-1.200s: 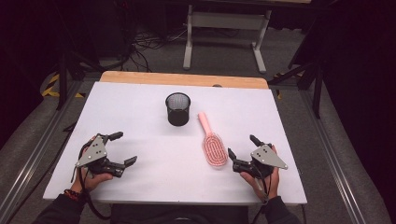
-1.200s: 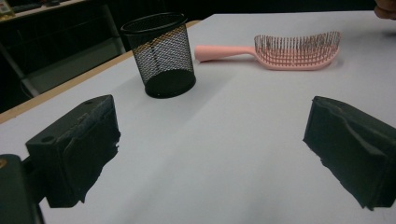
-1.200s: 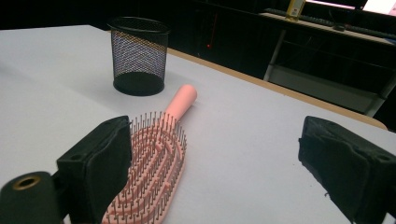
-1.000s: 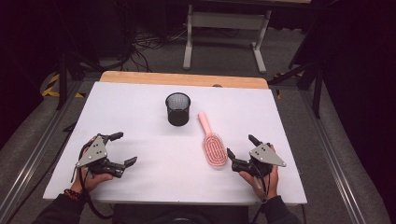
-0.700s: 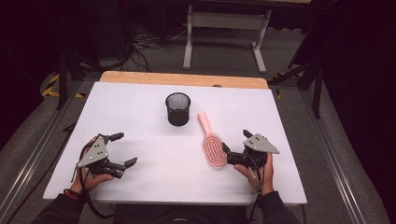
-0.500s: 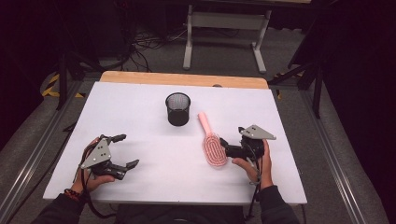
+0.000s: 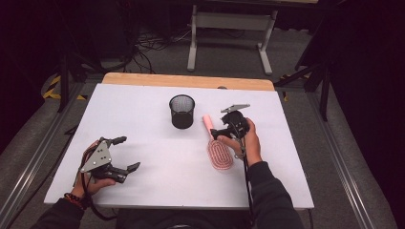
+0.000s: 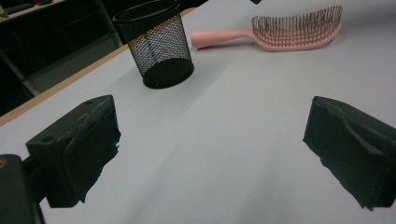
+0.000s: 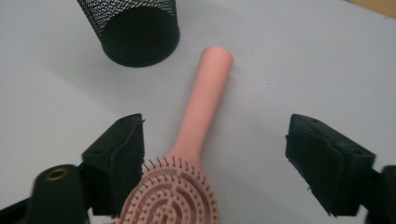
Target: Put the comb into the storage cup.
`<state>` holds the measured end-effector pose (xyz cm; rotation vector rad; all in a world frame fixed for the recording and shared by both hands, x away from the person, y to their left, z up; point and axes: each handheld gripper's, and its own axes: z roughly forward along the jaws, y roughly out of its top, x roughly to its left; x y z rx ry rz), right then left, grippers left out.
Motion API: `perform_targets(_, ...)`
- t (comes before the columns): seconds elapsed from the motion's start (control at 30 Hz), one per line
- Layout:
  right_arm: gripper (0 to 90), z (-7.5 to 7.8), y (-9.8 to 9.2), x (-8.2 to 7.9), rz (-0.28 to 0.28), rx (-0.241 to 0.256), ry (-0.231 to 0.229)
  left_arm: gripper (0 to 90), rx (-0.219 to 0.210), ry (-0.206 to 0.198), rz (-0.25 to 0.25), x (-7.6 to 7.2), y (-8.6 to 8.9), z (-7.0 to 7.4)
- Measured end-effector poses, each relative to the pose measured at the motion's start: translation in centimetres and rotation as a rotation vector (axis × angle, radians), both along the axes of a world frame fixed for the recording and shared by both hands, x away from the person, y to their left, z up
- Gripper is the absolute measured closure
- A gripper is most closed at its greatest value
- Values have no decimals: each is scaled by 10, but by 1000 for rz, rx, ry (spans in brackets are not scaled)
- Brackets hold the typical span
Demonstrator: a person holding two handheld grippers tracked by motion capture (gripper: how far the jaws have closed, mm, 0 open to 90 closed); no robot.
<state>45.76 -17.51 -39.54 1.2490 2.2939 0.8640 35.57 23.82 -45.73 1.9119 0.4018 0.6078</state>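
A pink hairbrush (image 7: 219, 153) lies bristles up on the white table (image 7: 138, 107), its handle pointing toward a black mesh cup (image 7: 182, 110). My right gripper (image 7: 221, 126) hovers open just over the brush's handle, held by a hand at the brush's right. In the right gripper view the handle (image 9: 206, 100) runs up between the spread jaws of the right gripper (image 9: 219, 158), closer to the left one, with the cup (image 9: 135, 28) beyond. My left gripper (image 7: 127, 153) rests open at the front left, nothing in it. From the left gripper (image 8: 210, 154) the cup (image 8: 156, 42) and brush (image 8: 289, 30) lie far ahead.
A wooden strip (image 7: 186, 80) borders the table's far edge. Behind it on the floor stand a metal frame (image 7: 229, 28) and cables. Bare white surface stretches between the two grippers and to the left of the cup.
My right gripper has travelled from the front right of the table forward and left to the brush's handle. The left gripper has barely shifted. Brush and cup have stayed put.
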Motion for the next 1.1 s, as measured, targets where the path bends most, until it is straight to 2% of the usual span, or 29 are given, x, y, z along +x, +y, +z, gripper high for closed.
perform_targets(0.13, 262, -5, 14, 18, -6, -47, 99, 44, 10, -2, -7, -3, 0, 0)
perform_targets(0.17, 262, -5, 14, 18, -6, -47, 99, 44, 10, -2, -7, -3, 0, 0)
perform_targets(0.23, 267, -9, 19, 23, -11, -81, 131, 44, 10, -9, -10, -6, -1, 0)
perform_targets(0.27, 298, -12, 23, 28, -22, -96, 153, 45, 17, -20, -9, -8, -1, 1)
perform_targets(0.33, 332, -17, 24, 33, -37, -116, 187, 45, 15, -15, -14, -9, -2, 1)
perform_targets(0.37, 377, -19, 25, 36, -35, -138, 202, 45, 14, -14, -18, -9, -3, 1)
perform_targets(0.4, 377, -19, 25, 36, -35, -138, 202, 46, 14, -14, -18, -9, -3, 1)
perform_targets(0.43, 394, -22, 26, 38, -28, -161, 221, 46, 24, -15, -22, -9, -3, 1)
perform_targets(0.53, 450, -28, 27, 45, -11, -149, 295, 52, 43, -10, -28, -9, -6, -2)
perform_targets(0.57, 495, -31, 29, 48, 3, -154, 340, 52, 48, -10, -30, -10, -6, -3)
perform_targets(0.6, 495, -31, 29, 48, 3, -154, 340, 52, 50, -12, -32, -10, -6, -2)
perform_targets(0.67, 550, -33, 30, 49, 9, -136, 376, 53, 42, -12, -29, -11, -6, -2)
perform_targets(0.7, 597, -32, 30, 49, 20, -147, 384, 53, 39, -13, -30, -12, -6, -2)
perform_targets(0.77, 609, -31, 31, 49, 22, -156, 418, 53, 44, -12, -31, -11, -6, -2)
perform_targets(0.87, 632, -30, 31, 49, 21, -169, 435, 56, 42, -9, -31, -11, -7, -3)
perform_targets(0.97, 703, -31, 28, 49, 11, -149, 431, 65, 49, -10, -42, -13, -8, -2)
perform_targets(1.03, 704, -31, 27, 48, 25, -159, 421, 67, 55, -13, -45, -13, -10, -2)
perform_targets(1.1, 704, -30, 26, 46, 28, -148, 423, 66, 65, -22, -37, -13, -14, -2)
